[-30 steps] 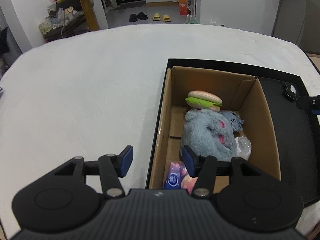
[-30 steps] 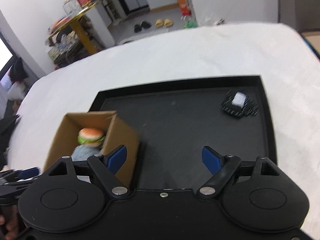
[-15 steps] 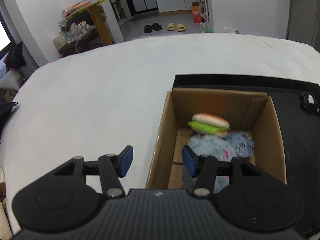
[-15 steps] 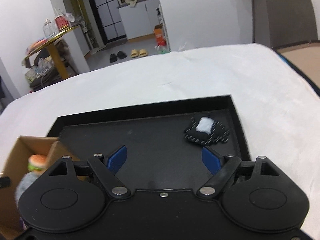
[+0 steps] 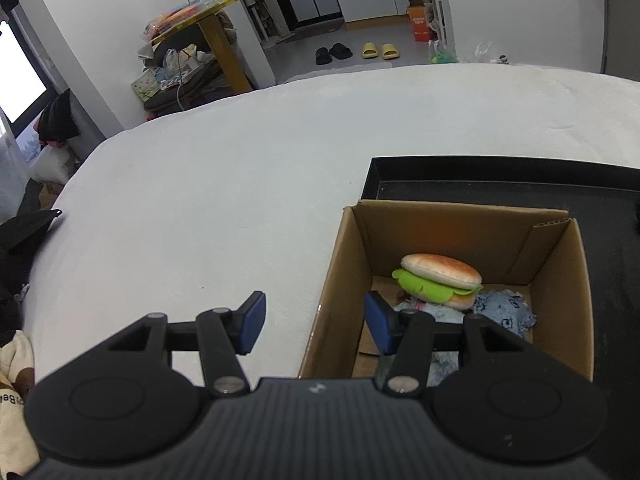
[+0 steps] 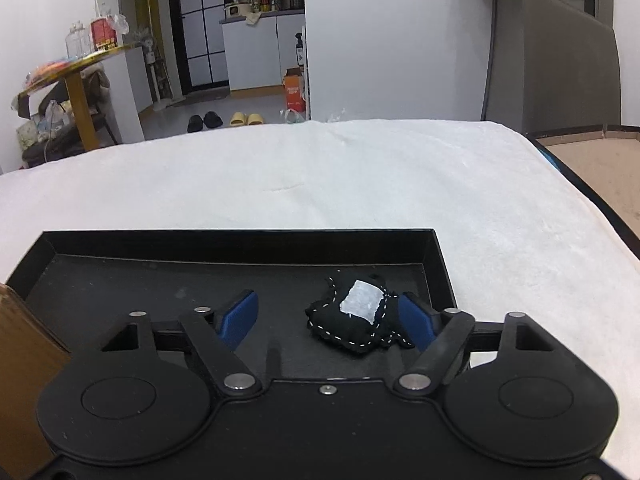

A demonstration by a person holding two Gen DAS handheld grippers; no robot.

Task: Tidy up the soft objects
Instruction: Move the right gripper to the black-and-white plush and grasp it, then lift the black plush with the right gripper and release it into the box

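**Right gripper closes in on the last soft toy**

Both of your hand-held grippers have drawn back and tilted up since a second ago: the cardboard box now sits lower in the left wrist view, and the black stitched pillow has slid from the far corner of the tray to lie between your right fingers.

Your right hand-held gripper point(image 6: 328, 318) is spread wide and grasps nothing. The black stitched pillow point(image 6: 356, 322), with its white patch, lies on the floor of the black tray point(image 6: 240, 240), nearer the right blue pad point(image 6: 416, 322) than the left; whether it touches that pad cannot be told.

Your left hand-held gripper point(image 5: 316, 322) is likewise released, straddling the near left wall of the cardboard box point(image 5: 560, 300), one pad over the white bed cover point(image 5: 240, 180), the other above the box interior. Inside the box, a plush hamburger point(image 5: 440, 280) rests on top of a light blue furry toy point(image 5: 444, 314), with a pale blue patterned cloth toy point(image 5: 506, 312) just beside it against the right wall. The box stands at the tray's left end.
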